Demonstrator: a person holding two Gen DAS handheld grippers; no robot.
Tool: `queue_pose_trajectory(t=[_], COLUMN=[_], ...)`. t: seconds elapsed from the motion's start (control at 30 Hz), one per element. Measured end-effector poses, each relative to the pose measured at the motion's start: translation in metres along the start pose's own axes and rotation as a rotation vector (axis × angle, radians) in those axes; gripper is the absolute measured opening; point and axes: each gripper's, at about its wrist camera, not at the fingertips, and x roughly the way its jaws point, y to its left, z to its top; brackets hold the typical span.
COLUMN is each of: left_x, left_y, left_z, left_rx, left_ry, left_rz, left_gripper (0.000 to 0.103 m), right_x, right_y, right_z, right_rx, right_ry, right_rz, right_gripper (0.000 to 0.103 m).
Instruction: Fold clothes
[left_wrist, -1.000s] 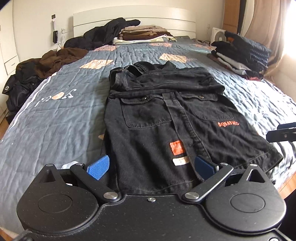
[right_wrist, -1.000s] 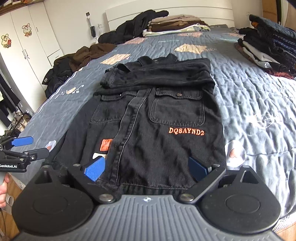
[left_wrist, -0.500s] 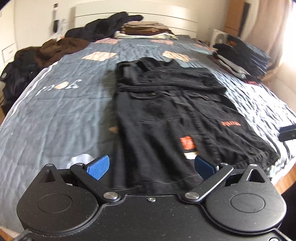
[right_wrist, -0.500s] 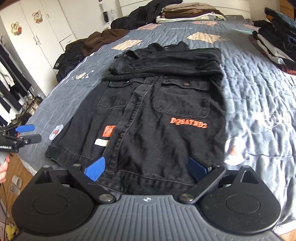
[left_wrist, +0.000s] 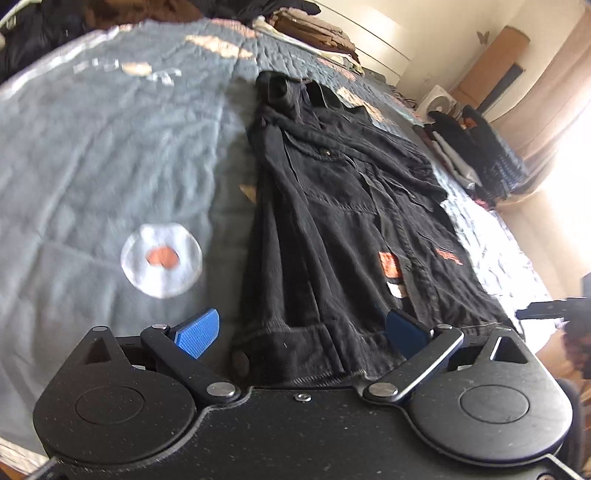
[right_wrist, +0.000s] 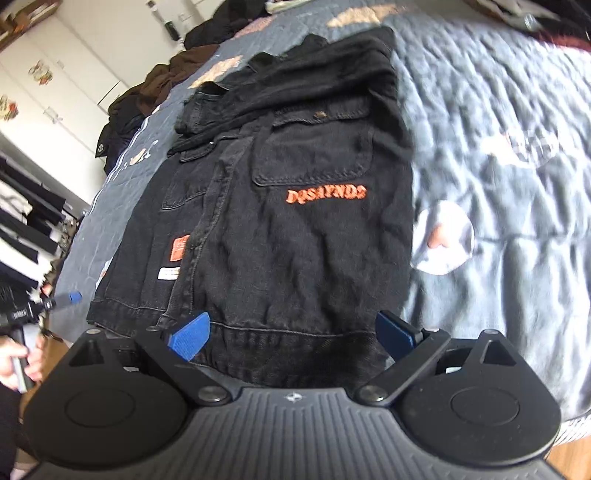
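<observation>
Both wide-open, empty hand-held grippers, left (left_wrist: 301, 330) and right (right_wrist: 291, 332), have dropped to the black denim jacket's (right_wrist: 295, 229) hem at the grey quilted bed's (left_wrist: 92, 147) near edge, probably to grip it.

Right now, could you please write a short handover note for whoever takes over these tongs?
Left tongs: open, empty, at the jacket's left hem corner.
Right tongs: open, empty, at the right part of the hem.
Black denim jacket: flat, front up, on the grey quilt, sleeves folded across the chest.
Done: sleeves in.
Left: grip the hem and fold it up toward the collar, then probably stack it with the folded piles.
</observation>
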Motion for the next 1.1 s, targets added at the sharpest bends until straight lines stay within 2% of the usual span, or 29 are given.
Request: queue_pose_trajectory(t=[0.1, 0.2, 0.4, 0.73, 0.77, 0.8, 0.9, 1.0, 1.07, 1.1], left_x=[0.003, 0.009, 0.027, 0.035, 0.034, 0.034, 0.03, 0.026, 0.027, 0.031], left_y=[0.008, 0.015, 0.038, 0.037, 0.037, 0.036, 0.036, 0.041, 0.043, 0.045], left_z=[-0.005, -0.006, -0.011, -0.014, -0.014, -0.014, -0.015, -0.015, -0.014, -0.014], left_rx=[-0.031, -0.044, -0.122, -0.122, -0.118, -0.113, -0.104, -0.117, -0.134, -0.153], left_ry=[0.014, 0.035, 0.07, 0.07, 0.067, 0.065, 0.043, 0.026, 0.019, 0.028], left_rz=[-0.046, -0.047, -0.083, -0.145, -0.154, -0.162, -0.184, -0.209, -0.183, -0.147], left_gripper=[0.094, 0.094, 0.094, 0.094, 0.092, 0.084, 0.068, 0.063, 0.063, 0.065], right_x=[0.003, 0.003, 0.014, 0.033, 0.035, 0.038, 0.048, 0.05, 0.05, 0.05], right_y=[-0.016, -0.031, -0.058, -0.063, -0.063, -0.063, -0.054, -0.054, -0.055, -0.054], right_z=[0.001, 0.001, 0.003, -0.003, -0.004, -0.005, -0.012, -0.016, -0.017, -0.017], right_rx=[0.062, 0.094, 0.152, 0.23, 0.238, 0.24, 0.199, 0.228, 0.237, 0.234], right_ry=[0.016, 0.023, 0.081, 0.139, 0.145, 0.155, 0.193, 0.162, 0.148, 0.148], right_rz=[0.043, 0.081, 0.061, 0.189, 0.202, 0.211, 0.182, 0.202, 0.209, 0.206], right_gripper=[0.096, 0.096, 0.096, 0.096, 0.096, 0.096, 0.096, 0.096, 0.096, 0.096])
